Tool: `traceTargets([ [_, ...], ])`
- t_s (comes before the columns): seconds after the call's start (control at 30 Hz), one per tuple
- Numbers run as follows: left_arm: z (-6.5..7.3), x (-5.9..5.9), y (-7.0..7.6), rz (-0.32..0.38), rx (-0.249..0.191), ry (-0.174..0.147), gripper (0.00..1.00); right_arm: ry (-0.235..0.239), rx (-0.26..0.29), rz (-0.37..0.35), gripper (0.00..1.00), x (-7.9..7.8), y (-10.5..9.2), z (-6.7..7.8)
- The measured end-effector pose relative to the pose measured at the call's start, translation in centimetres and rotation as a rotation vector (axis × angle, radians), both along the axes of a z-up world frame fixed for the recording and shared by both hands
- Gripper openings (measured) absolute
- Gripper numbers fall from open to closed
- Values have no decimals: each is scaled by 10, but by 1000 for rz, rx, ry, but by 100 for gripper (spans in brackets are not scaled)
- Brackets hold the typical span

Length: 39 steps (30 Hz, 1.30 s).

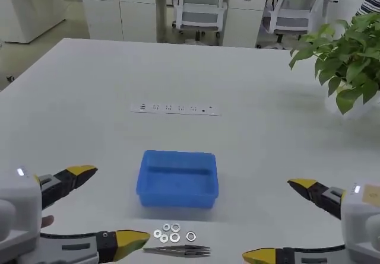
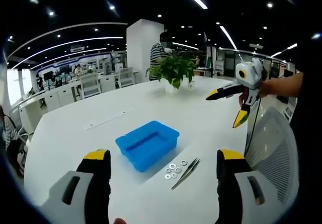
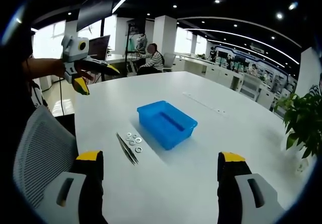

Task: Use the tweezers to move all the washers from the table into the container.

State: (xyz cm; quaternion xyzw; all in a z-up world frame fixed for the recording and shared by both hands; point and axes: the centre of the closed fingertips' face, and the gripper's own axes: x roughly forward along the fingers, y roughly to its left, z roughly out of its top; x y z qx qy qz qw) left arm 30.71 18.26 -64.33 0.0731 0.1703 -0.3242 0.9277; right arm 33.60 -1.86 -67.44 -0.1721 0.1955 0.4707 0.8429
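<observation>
Washers (image 1: 172, 232) lie clustered on the table (image 1: 267, 127), between the tweezers (image 1: 178, 250) and the blue bin (image 1: 177, 179); they are too small for us to count surely. The left gripper (image 1: 107, 204) and right gripper (image 1: 279, 219) flank them, jaws wide apart, bodies cut off at the frame's edge.

Container (image 1: 177, 178): blue plastic rect. tray, open top, upright, bare blue floor inside. Sits lower centre of head view, long side approx. across the frame.

Washers (image 1: 172, 233): small silver rings, approx. five or six, flat on the white table (image 1: 267, 127) in a loose cluster, one a bit off to the right. Just below the container in frame, near but not touching it.

Tweezers (image 1: 178, 250): thin metal pair, lying flat, approx. horizontal at bottom centre of frame, just below the washers.
</observation>
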Motion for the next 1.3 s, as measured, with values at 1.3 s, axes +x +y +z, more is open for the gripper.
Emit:
traceTargets([
  [1.3, -7, 18, -3, -100, 79, 10, 84, -27, -62, 84, 85, 15, 0, 1],
])
